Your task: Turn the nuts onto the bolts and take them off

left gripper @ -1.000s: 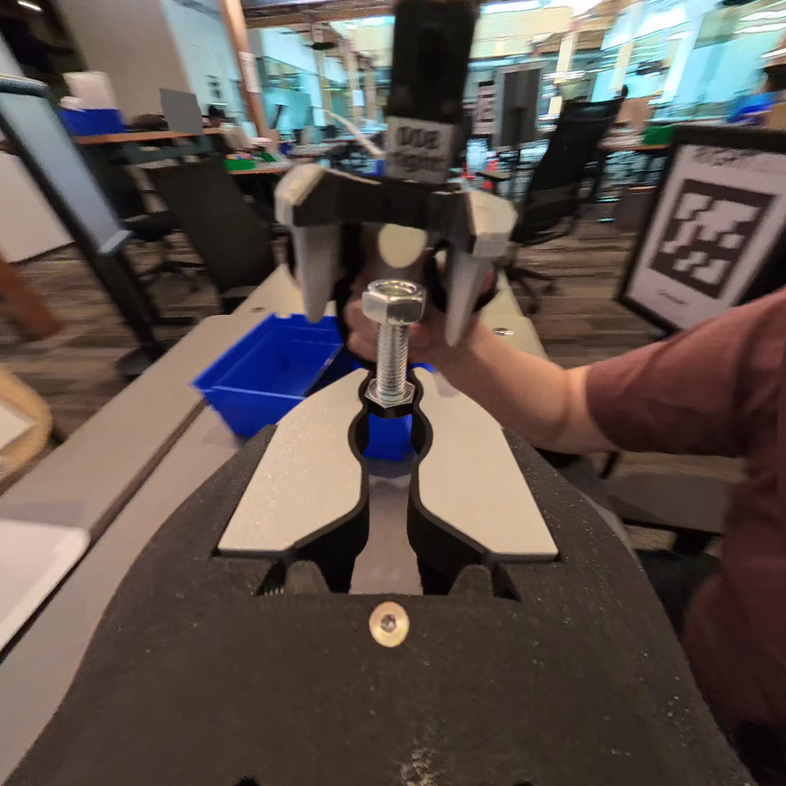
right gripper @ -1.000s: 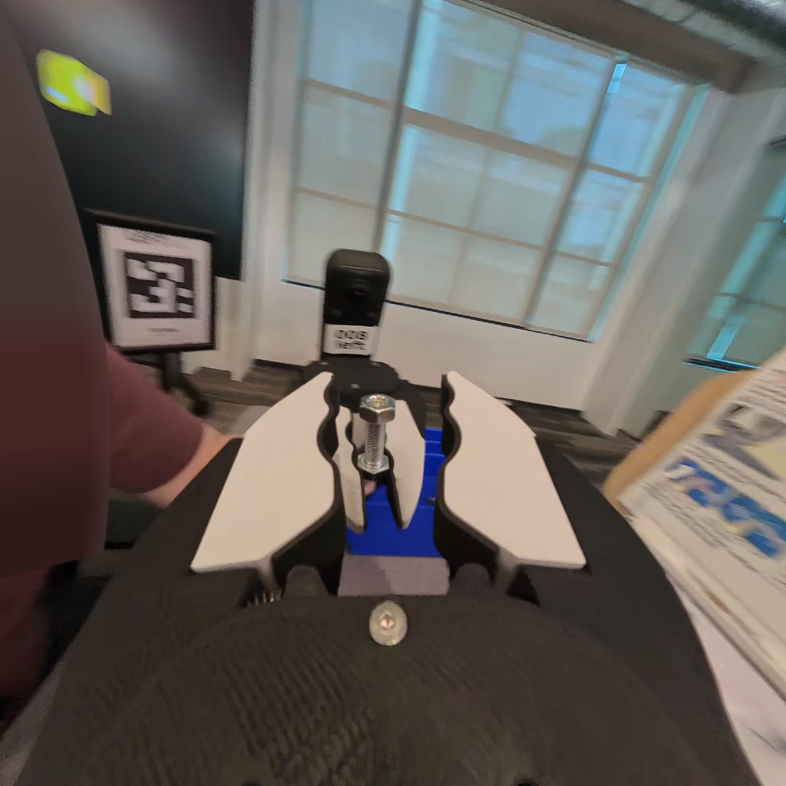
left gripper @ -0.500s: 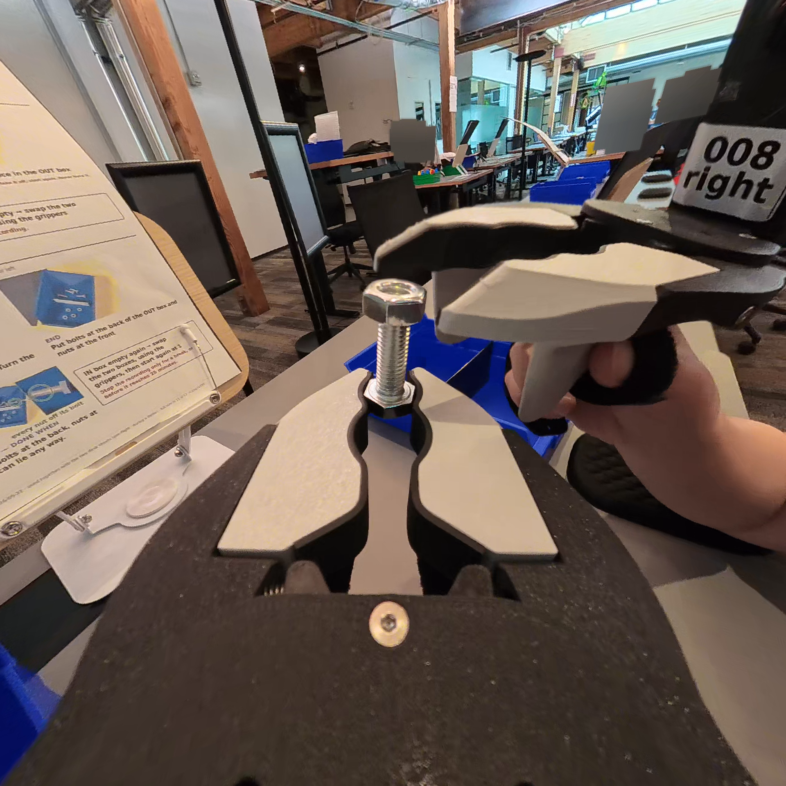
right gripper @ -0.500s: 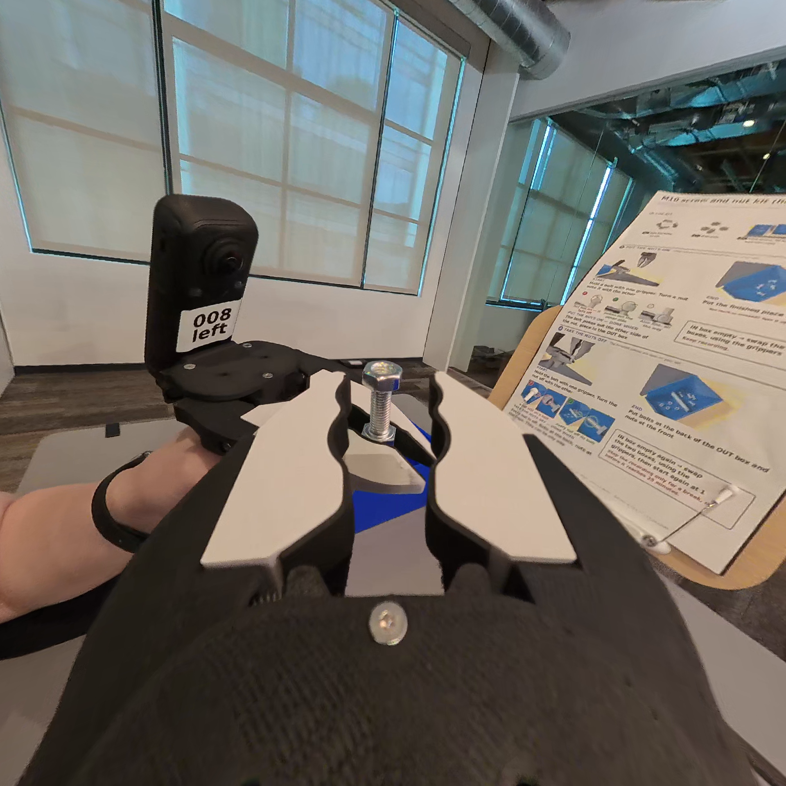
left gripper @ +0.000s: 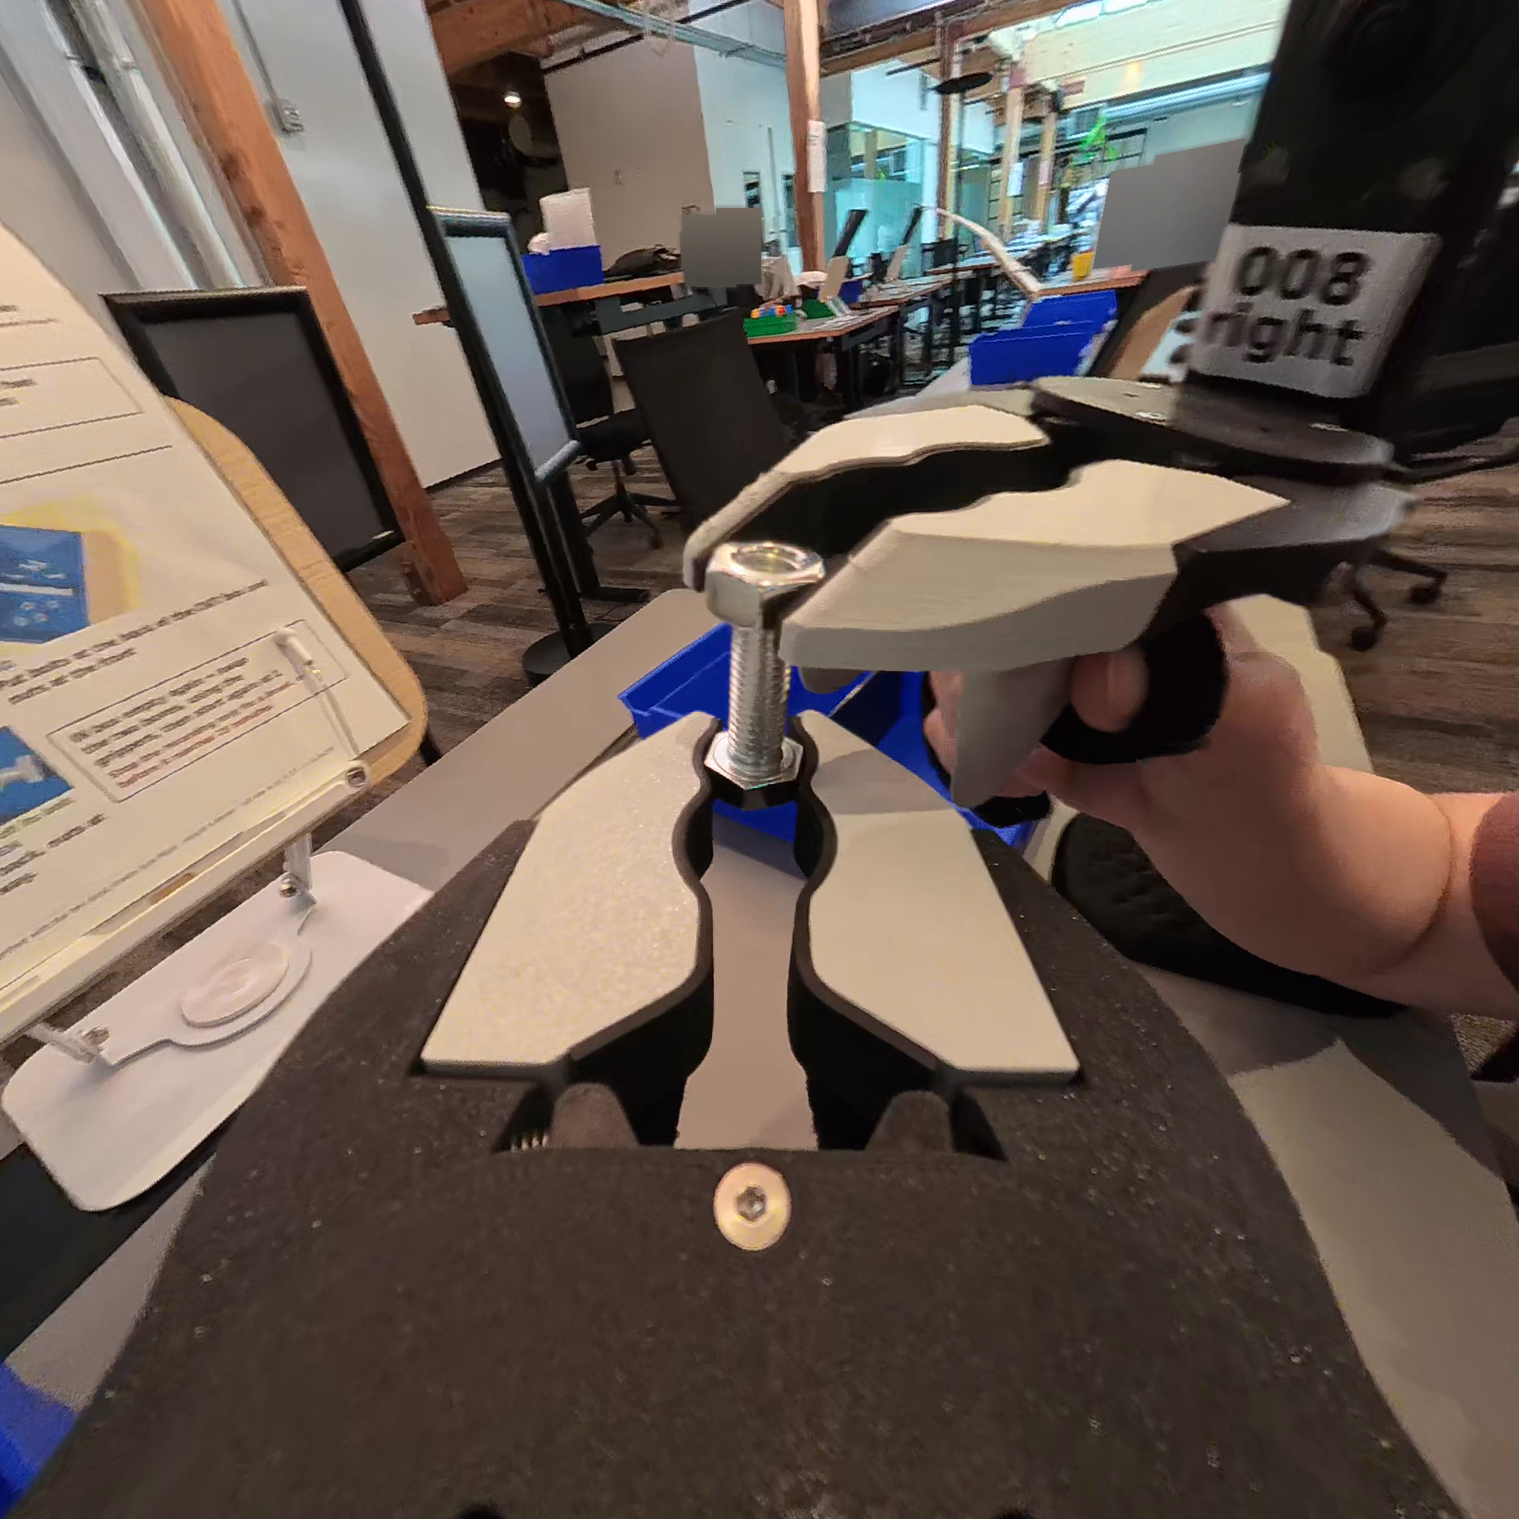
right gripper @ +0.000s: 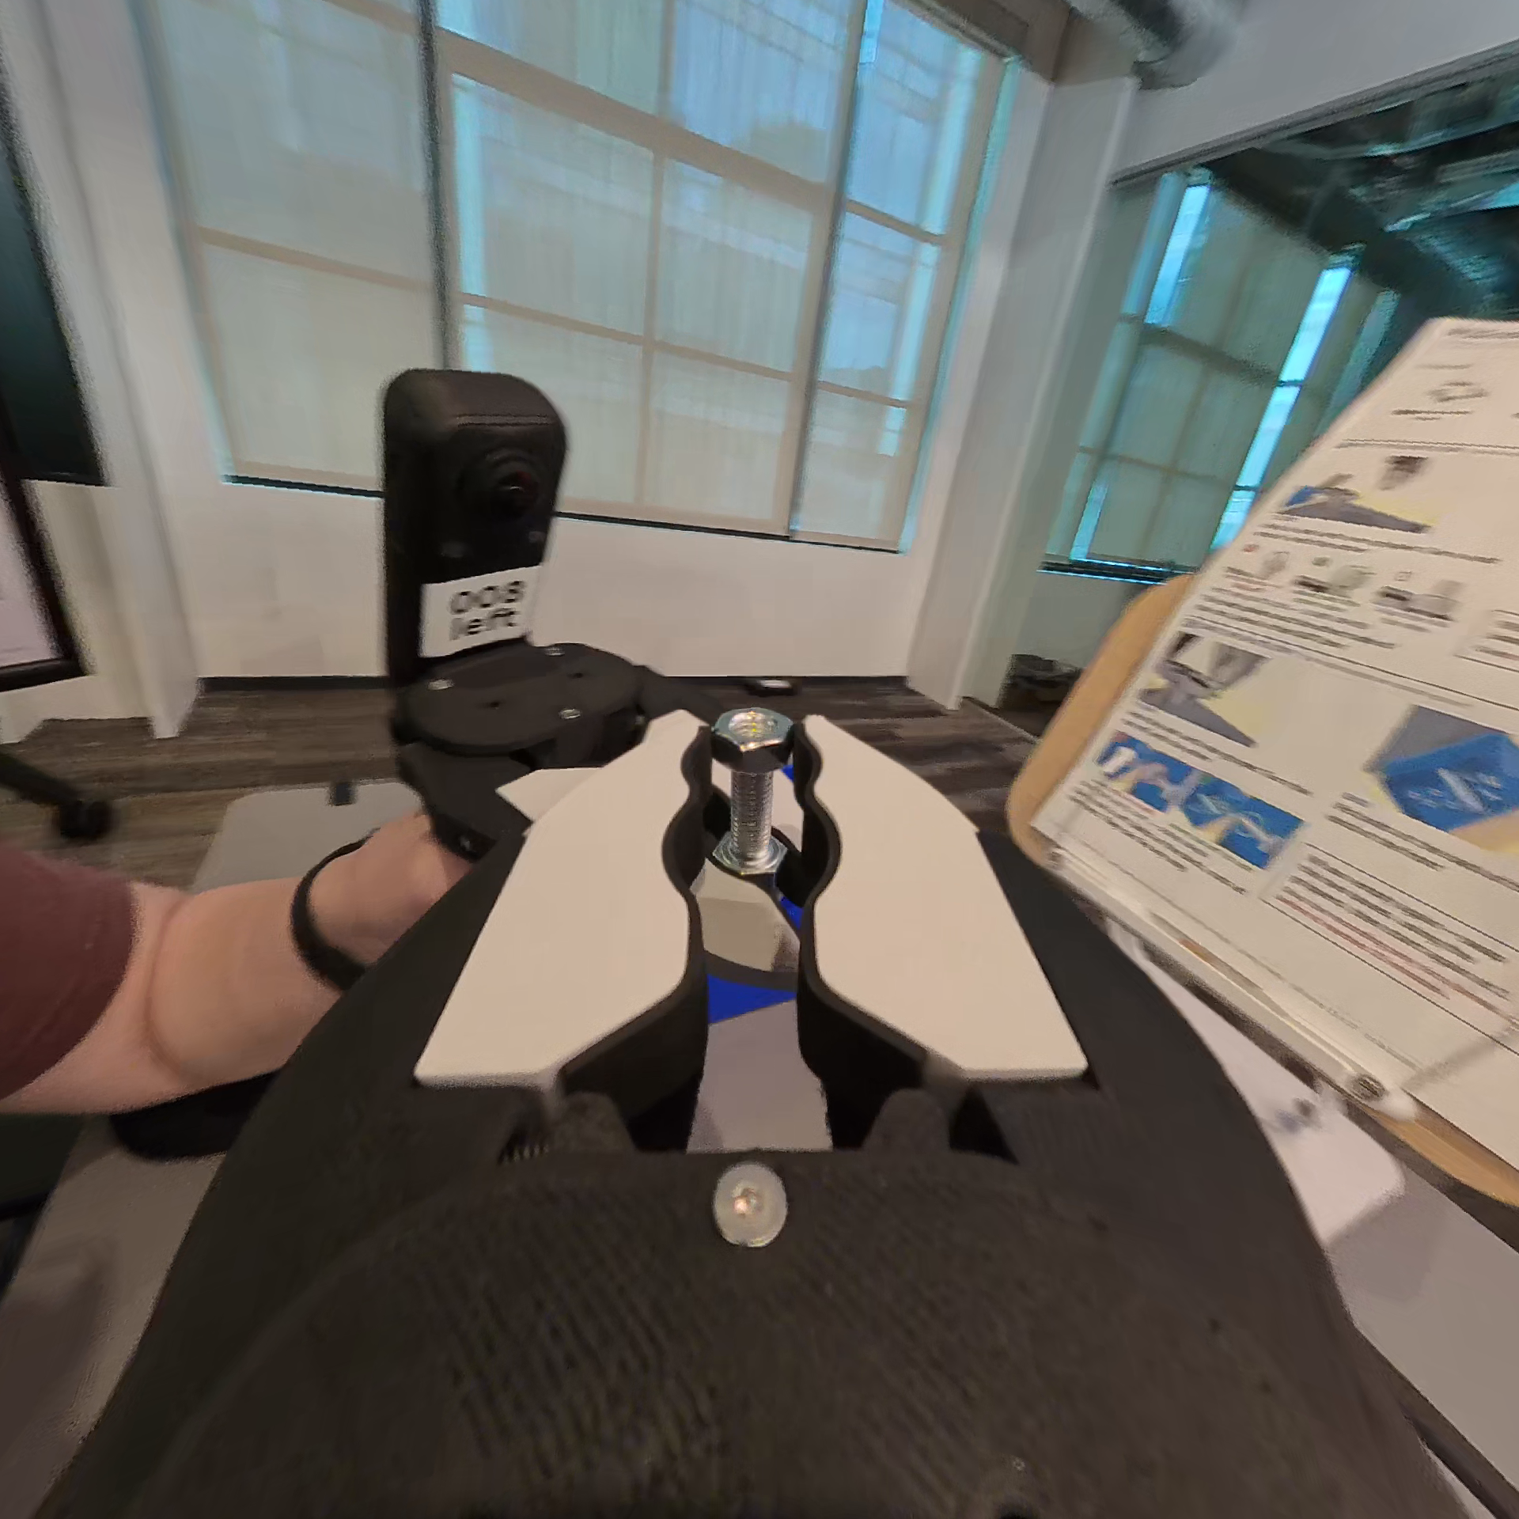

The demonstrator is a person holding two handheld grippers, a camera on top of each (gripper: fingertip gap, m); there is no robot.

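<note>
Two handheld grippers meet on one silver steel hex bolt (left gripper: 760, 657), which stands upright between them, above a blue plastic bin (left gripper: 830, 707) on the grey tabletop (left gripper: 510, 781). Left gripper (left gripper: 756, 760): its grey fingers are closed on the lower hexagonal part, which sits in the notch near their tips. Right gripper (right gripper: 752, 744): its white fingers lie on either side of the upper silver hexagonal nut (right gripper: 752, 734), touching or nearly so; a firm clamp cannot be confirmed from either view. Which hexagon is the bolt head and which the nut is a judgement; the open bore in the top piece suggests the nut is uppermost. A white instruction sheet on a wooden stand (right gripper: 1282, 740) sits beside the work. Handling, as judged: the steel parts are rigid, smooth and fairly dense, hence apt to slip under a light pinch. Hold is best taken across opposite flats of each hexagon, never on the threaded shank, with both tools kept square to the bolt axis.
</note>
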